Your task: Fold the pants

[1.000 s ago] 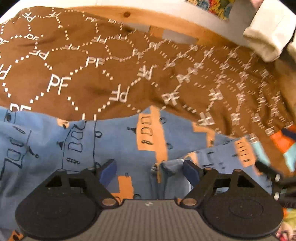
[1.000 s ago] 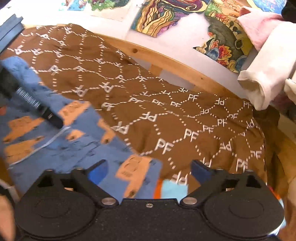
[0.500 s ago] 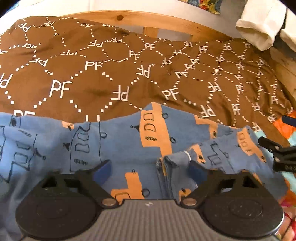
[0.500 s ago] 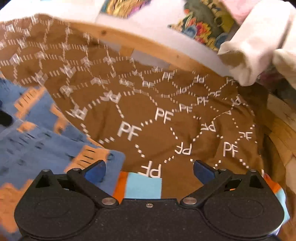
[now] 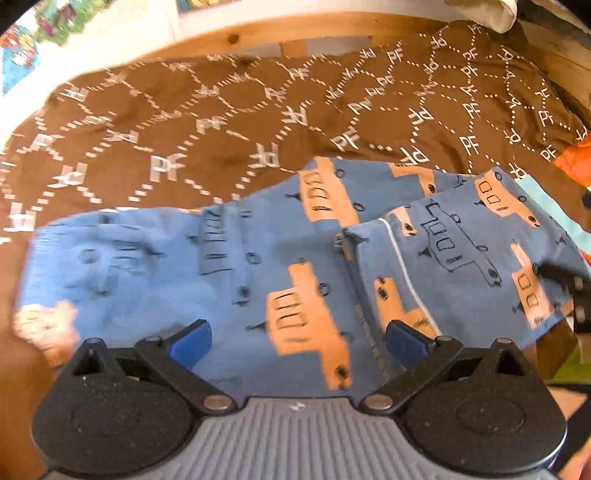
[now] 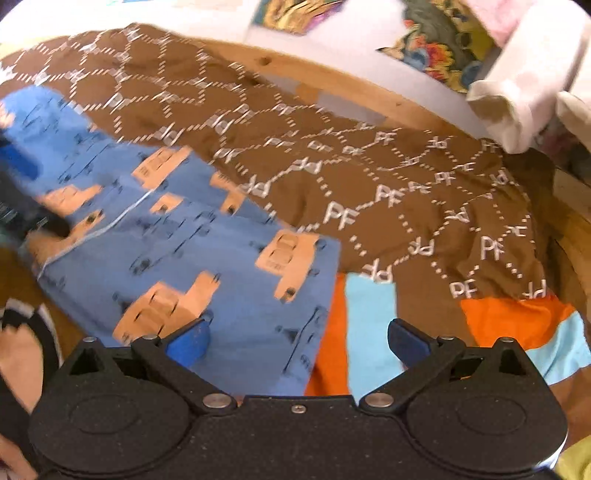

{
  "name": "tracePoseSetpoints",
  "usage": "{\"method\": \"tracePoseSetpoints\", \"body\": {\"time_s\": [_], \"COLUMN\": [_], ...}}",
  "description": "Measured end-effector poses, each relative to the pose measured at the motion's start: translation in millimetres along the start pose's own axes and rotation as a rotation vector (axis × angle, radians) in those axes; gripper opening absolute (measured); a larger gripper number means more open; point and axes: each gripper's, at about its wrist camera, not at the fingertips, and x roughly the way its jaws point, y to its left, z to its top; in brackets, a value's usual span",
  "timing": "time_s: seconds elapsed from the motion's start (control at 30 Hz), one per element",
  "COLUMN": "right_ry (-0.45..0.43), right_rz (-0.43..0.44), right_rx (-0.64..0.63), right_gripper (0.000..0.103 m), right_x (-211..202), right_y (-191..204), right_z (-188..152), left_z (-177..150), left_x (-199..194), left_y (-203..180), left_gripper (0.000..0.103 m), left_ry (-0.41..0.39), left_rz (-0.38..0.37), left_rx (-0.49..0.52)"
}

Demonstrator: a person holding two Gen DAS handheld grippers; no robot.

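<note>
Though folded: blue, orange-printed pants (image 5: pixel 280 258)

The pants (image 5: pixel 280 266) lie on the bedspread (image 5: pixel 221 122), a wooden rail (image 5: pixel 295 33) behind.

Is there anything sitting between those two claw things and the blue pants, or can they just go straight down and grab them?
Nothing visible blocks them. The blue pants lie open on the brown bedspread, directly beyond the open left gripper. The open right gripper hangs over the pants' edge and an orange and light-blue cloth beside them.
</note>
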Motion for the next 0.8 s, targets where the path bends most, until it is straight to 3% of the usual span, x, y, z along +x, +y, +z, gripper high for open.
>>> {"method": "tracePoseSetpoints", "body": {"time_s": [0.1,0.27,0.4,0.5,0.6,0.8], "right_ry": [-0.044,-0.095,-0.042,-0.002,0.015,0.105], "right_rz": [0.012,0.111,0.256,0.373,0.557,0.779], "right_rx": [0.031,0.031,0.028,-0.004,-0.182,-0.605], "right_gripper": [0.102,0.102,0.102,0.102,0.102,0.1], "right_x": [-0.9,1.9,14.1,21.5,27.8,46.9], "right_y": [1.8,17.9,37.0,50.8,66.5,101.9], "right_z": [9.7,31.9,54.3,74.2,117.0,215.2], "left_z": [-7.3,-16.6,-27.5,-31.0,-22.4,-19.1], "left_x": [-23.4,-54.0,-54.4,-48.8,-38.4,-36.4], "left_y": [20.1,86.3,139.2,160.2,165.7,169.6], "left_gripper": [0.103,0.103,0.103,0.103,0.103,0.096], "left_ry": [-0.009,-0.065,-0.116,-0.202,-0.227,-0.229], "left_rz": [0.023,0.031,0.024,-0.029,-0.008,-0.016], "left_rx": [-0.06,-0.296,-0.511,-0.568,-0.554,-0.564]}}
